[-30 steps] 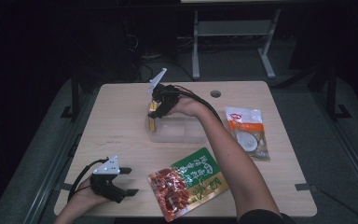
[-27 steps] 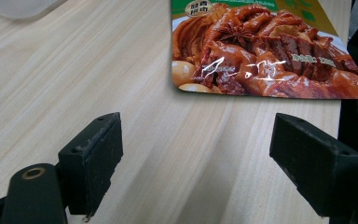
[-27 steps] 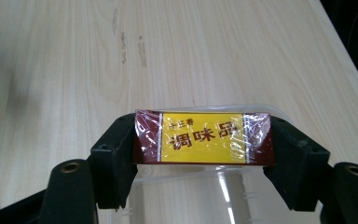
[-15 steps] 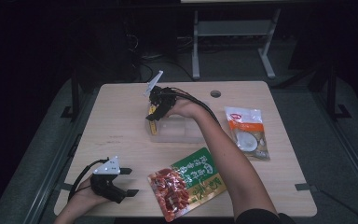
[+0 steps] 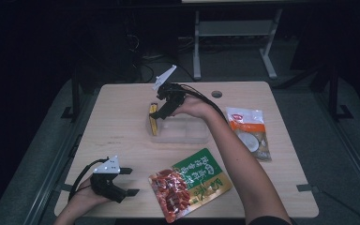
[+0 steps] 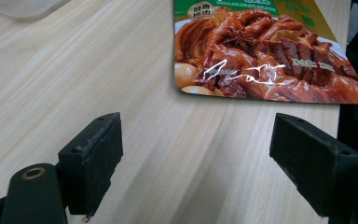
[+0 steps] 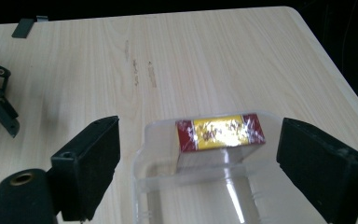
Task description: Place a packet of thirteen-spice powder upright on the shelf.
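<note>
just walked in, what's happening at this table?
A person is packing snacks into a clear plastic tub. The right gripper hangs over the tub's left end, its jaws just opened, wide apart and empty; a red-and-yellow packet stands inside against that wall. The left gripper rests open at the near left, beside a green-and-red pouch. A white-and-orange pouch lies to the right.

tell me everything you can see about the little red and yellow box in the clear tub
The box is a small oblong pack, dark red at both ends with a yellow band, wrapped in glossy film. It stands on edge inside the clear plastic tub, against its end wall. The right tool hangs open above it, not touching.
</note>
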Available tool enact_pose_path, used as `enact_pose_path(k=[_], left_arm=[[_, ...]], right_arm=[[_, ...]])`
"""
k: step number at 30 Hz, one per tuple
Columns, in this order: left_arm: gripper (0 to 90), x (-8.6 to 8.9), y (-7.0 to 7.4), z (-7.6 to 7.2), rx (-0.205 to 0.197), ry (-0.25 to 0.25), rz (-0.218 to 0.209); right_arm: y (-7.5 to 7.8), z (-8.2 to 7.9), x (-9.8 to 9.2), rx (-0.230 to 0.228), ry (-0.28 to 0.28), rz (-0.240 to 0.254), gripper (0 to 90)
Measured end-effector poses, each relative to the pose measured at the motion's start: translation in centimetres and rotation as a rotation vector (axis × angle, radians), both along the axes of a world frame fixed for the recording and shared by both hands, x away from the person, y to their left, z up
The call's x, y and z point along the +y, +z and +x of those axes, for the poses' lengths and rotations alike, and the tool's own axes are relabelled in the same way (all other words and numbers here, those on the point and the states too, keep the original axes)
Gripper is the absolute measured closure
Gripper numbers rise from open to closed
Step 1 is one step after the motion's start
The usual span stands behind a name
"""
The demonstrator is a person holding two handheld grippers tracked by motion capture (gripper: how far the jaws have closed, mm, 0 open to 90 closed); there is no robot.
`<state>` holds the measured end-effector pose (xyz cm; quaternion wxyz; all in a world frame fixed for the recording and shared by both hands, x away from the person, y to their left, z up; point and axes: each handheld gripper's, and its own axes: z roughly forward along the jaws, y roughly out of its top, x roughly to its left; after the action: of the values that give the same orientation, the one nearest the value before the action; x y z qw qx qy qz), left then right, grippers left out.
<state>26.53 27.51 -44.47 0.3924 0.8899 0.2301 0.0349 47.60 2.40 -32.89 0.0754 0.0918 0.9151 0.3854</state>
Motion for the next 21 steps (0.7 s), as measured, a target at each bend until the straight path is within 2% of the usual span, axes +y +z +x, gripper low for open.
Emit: enact_pose_path(k=[1, 4, 6, 7, 9, 12, 13, 15, 17, 18, 21], left_arm=[[16.6, 0.0, 0.0, 0.1, -0.004, 0.001, -0.003], [16.6, 0.0, 0.2, 0.2, -0.007, 0.010, -0.007], [16.6, 0.0, 0.3, 0.3, -0.006, 0.013, -0.006], [16.6, -0.1, 0.3, 0.3, -0.007, 0.013, -0.006], [16.6, -0.2, 0.4, 0.4, -0.007, 0.015, -0.010], [16.6, -0.5, 0.4, 0.5, 0.000, 0.012, -0.019], [16.6, -0.5, 0.4, 0.5, -0.001, 0.011, -0.022], [16.6, -0.7, 0.4, 0.6, -0.001, 0.010, -0.024], [16.6, -0.9, 0.4, 0.7, 0.002, 0.006, -0.028], [16.6, -0.9, 0.5, 0.8, -0.009, -0.005, -0.023], [16.6, -1.1, 0.5, 0.8, -0.005, -0.007, -0.028]], right_arm=[[-0.1, -0.4, -0.5, -0.003, -0.014, -0.002, 10.1], [-0.3, -1.1, -1.1, -0.009, -0.020, 0.001, 10.1], [-0.5, -1.7, -1.8, 0.000, -0.032, 0.011, 10.2], [-0.8, -2.4, -2.6, -0.009, -0.060, 0.011, 10.3], [-0.9, -2.7, -2.9, -0.011, -0.062, 0.019, 10.3], [-1.3, -3.6, -4.0, 0.005, -0.073, 0.037, 10.3], [-1.4, -4.3, -4.7, 0.019, -0.083, 0.059, 10.4], [-1.5, -4.4, -4.9, 0.013, -0.083, 0.061, 10.4], [-1.4, -5.3, -5.9, 0.031, -0.121, 0.059, 10.4], [-1.4, -5.3, -5.9, 0.031, -0.121, 0.059, 10.4], [-1.6, -6.1, -7.3, 0.024, -0.152, 0.071, 10.7]])
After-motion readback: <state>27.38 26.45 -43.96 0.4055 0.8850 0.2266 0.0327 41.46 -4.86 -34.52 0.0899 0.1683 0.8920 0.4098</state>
